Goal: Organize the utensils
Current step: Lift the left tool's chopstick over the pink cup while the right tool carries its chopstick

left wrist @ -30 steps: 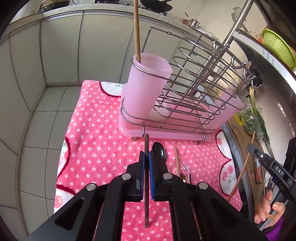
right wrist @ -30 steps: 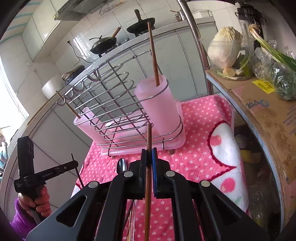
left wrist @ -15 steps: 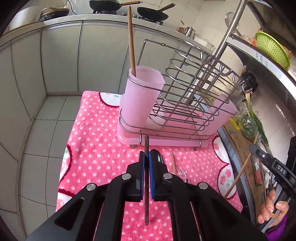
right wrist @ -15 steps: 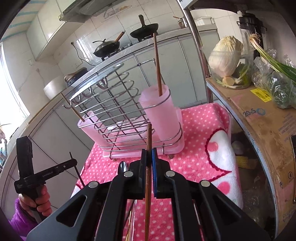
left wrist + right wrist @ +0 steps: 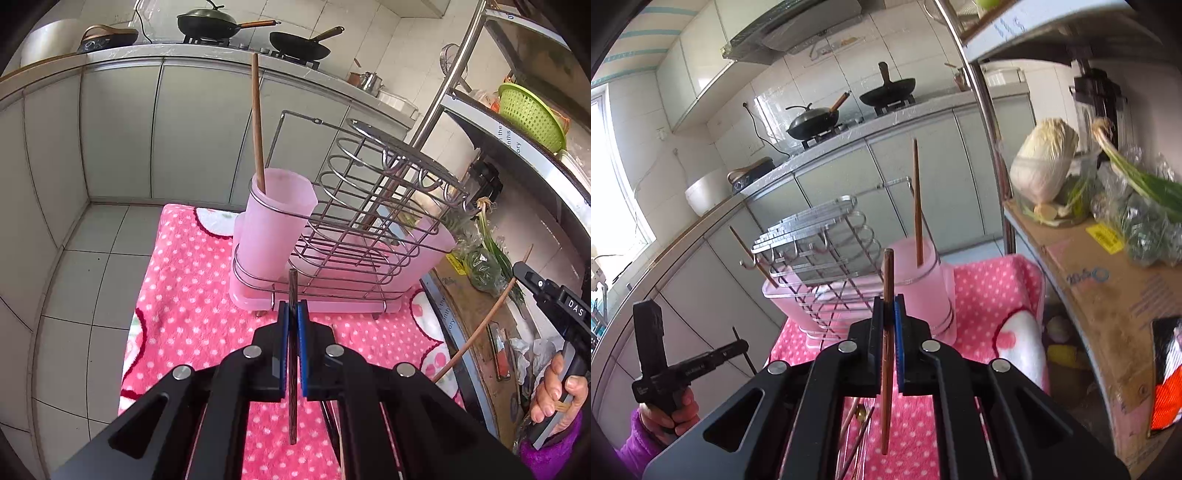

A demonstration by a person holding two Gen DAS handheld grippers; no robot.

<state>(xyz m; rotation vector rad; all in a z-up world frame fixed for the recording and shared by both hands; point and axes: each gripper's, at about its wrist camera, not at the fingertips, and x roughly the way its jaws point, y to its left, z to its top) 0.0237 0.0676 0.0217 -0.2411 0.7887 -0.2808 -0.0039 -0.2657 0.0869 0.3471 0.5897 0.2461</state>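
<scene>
A dark chopstick [image 5: 293,354] is clamped upright between the closed pads of the left gripper [image 5: 292,317], and a reddish-brown chopstick [image 5: 887,332] is pinched the same way in the right gripper [image 5: 888,314]. The pink cup [image 5: 275,225] at the end of the wire rack [image 5: 373,206] lies at 12 o'clock from the left gripper and already holds 1 upright chopstick [image 5: 257,122]; in the right view the same cup [image 5: 919,280] sits at about 1 o'clock beyond the gripper. More utensils [image 5: 857,424] are glimpsed on the pink dotted towel [image 5: 184,295] under the right gripper.

The step in hand is judged to be delivery of both sticks into the cup. It would be done best 1 at a time: the lower tip should be raised above the rim, the stick kept near vertical, and the grip released only once the tip is inside, so that the standing chopstick and the wire loops are not struck.

Compared with 1 s ago, both grippers have been lifted and drawn back: the rack appears lower and farther off, the stove and pans have come into the left view, and the spoon and fork on the towel are no longer seen there.
</scene>
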